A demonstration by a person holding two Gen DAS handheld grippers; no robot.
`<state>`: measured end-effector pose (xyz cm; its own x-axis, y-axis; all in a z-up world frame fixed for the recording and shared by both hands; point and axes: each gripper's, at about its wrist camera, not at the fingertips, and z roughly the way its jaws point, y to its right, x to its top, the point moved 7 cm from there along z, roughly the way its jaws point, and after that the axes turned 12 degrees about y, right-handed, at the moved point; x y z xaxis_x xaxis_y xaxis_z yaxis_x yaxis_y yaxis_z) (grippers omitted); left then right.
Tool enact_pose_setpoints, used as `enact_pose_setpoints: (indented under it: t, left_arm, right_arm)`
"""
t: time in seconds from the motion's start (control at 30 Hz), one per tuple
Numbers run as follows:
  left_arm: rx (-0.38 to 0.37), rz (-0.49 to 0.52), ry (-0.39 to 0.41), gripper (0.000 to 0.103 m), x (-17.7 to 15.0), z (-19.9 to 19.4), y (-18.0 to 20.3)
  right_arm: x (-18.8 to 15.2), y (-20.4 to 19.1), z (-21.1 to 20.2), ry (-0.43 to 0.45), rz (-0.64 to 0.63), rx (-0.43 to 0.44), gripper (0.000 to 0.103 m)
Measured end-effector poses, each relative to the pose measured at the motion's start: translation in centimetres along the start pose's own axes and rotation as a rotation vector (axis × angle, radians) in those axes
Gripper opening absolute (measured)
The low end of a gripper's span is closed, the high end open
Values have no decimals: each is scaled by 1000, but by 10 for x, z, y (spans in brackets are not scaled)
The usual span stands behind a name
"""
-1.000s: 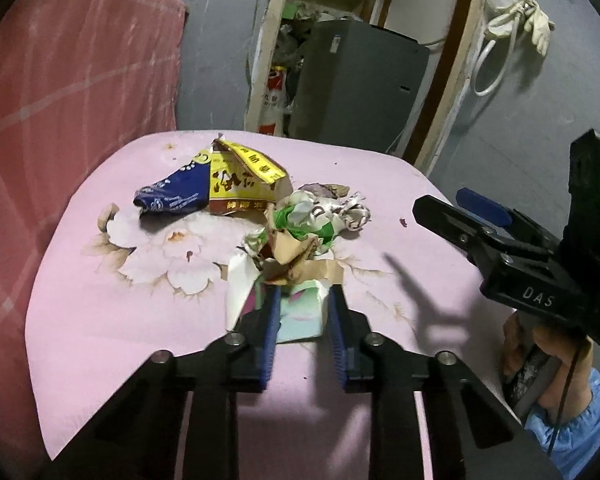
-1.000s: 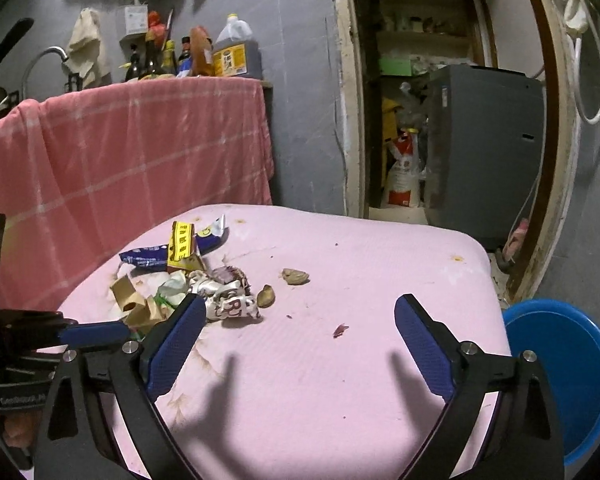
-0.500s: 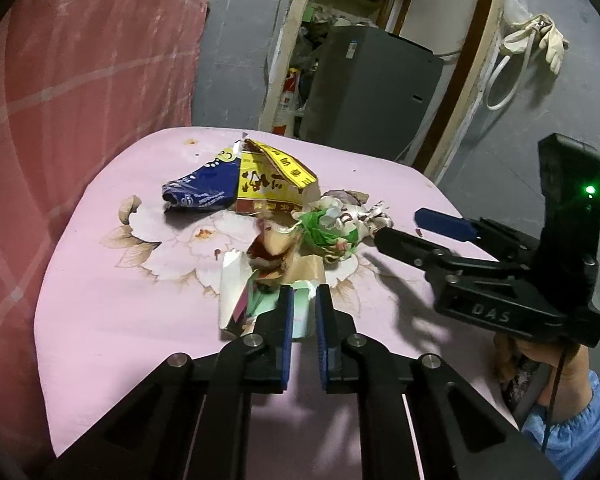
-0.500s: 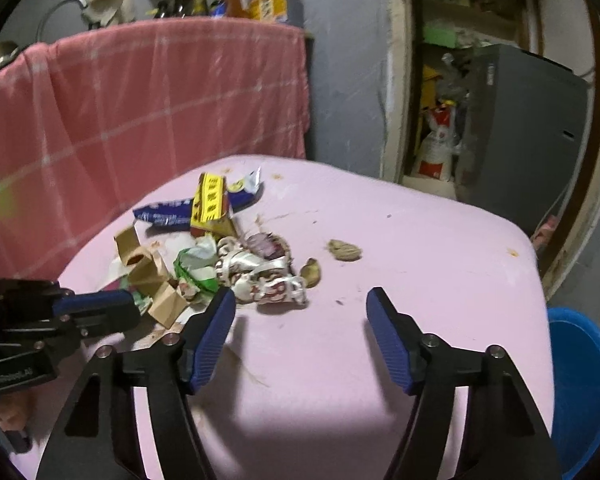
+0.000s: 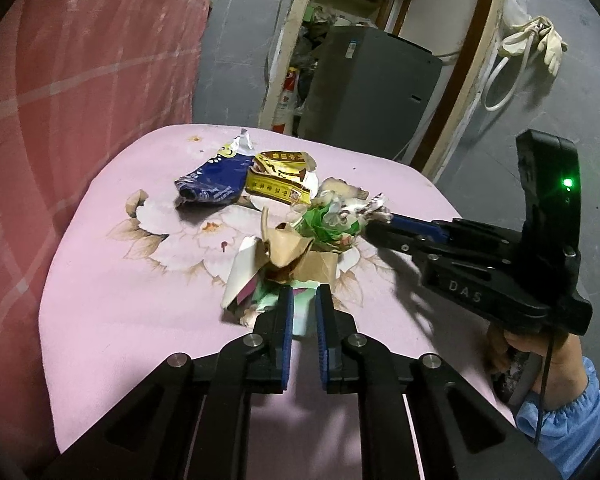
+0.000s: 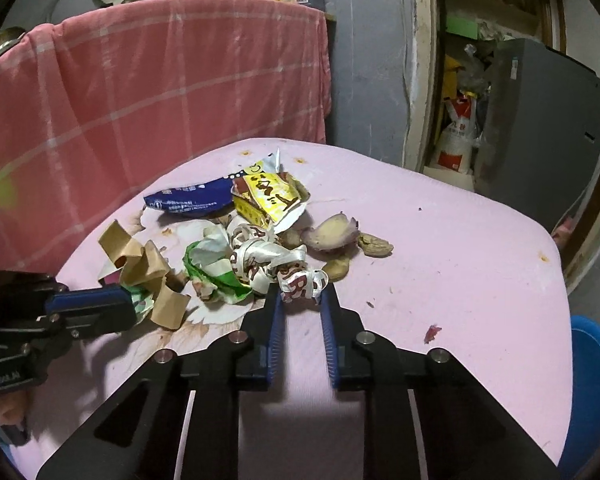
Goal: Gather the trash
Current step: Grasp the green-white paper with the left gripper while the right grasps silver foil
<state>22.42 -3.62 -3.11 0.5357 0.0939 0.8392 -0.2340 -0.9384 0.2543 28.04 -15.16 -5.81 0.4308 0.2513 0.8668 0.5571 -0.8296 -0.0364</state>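
Grey wall (image 6: 364, 80) behind. Pink checked cloth (image 6: 172, 80) draped at left. Table under pink floral cover (image 5: 112, 312). Open doorway with worn cream frame (image 6: 422, 80); grey appliance (image 6: 540, 120) inside, cluttered shelves above. Blue basin (image 6: 592, 392) on floor. Dim light.

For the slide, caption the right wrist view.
Right tool shut on a crumpled white-and-red wrapper at the edge of a trash pile on a pink cloth.

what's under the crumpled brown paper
The brown paper lies on a white and pale green carton piece, which the left gripper has its jaws closed on. Anything deeper beneath is hidden.
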Motion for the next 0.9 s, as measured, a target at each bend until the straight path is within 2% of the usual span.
enact_pose_setpoints:
  t: [0.13, 0.2, 0.4, 0.6, 0.9]
  left_arm:
    - [8, 2, 3, 25, -2, -6, 0]
    - [12, -3, 17, 36, -3, -11, -1]
    - [51, -18, 41, 54, 0, -16, -10]
    - [70, -32, -22, 55, -2, 1, -18]
    - [66, 57, -54, 55, 0, 24, -11]
  right_arm:
    - [-1, 7, -13, 41, 33, -14, 14]
    - [-1, 13, -19, 64, 55, -22, 14]
    - [2, 20, -31, 122, 102, -26, 14]
    - [1, 21, -33, 127, 116, -25, 14]
    - [-2, 25, -31, 114, 143, -17, 14]
